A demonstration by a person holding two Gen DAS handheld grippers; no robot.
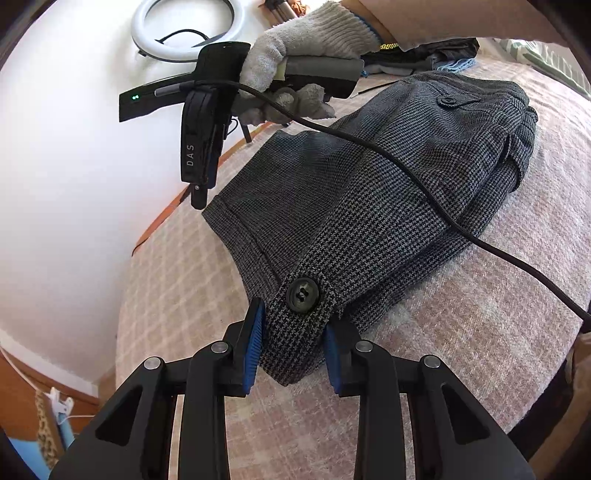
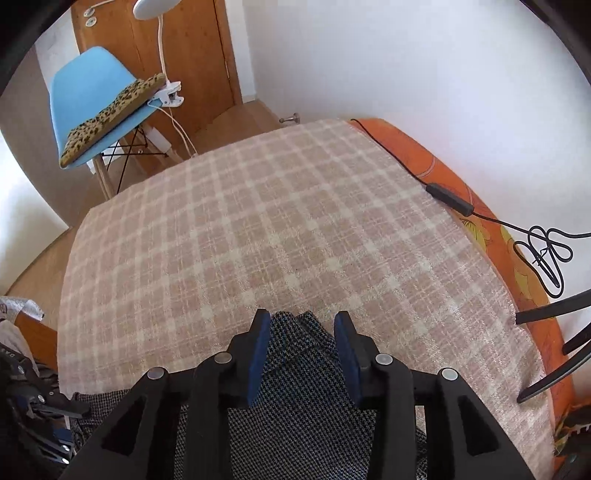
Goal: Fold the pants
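Note:
Grey houndstooth pants (image 1: 388, 166) lie folded on a pink plaid blanket (image 1: 480, 332). My left gripper (image 1: 295, 321) is shut on a hem tab beside a black button (image 1: 303, 295) at the near end. A gloved hand (image 1: 303, 40) holds my right gripper (image 1: 197, 192) pointing down at the far left corner of the pants. In the right wrist view the pants (image 2: 295, 424) lie between the blue pads of the right gripper (image 2: 301, 321). Blanket shows between the cloth and the right-hand pad, so this gripper is open.
A black cable (image 1: 406, 166) drapes across the pants. More clothes (image 1: 436, 51) are piled at the blanket's far end, near a ring light (image 1: 184, 26). A blue chair (image 2: 96, 99) stands beyond the bed. Another cable (image 2: 450, 199) runs along the orange sheet edge (image 2: 443, 173).

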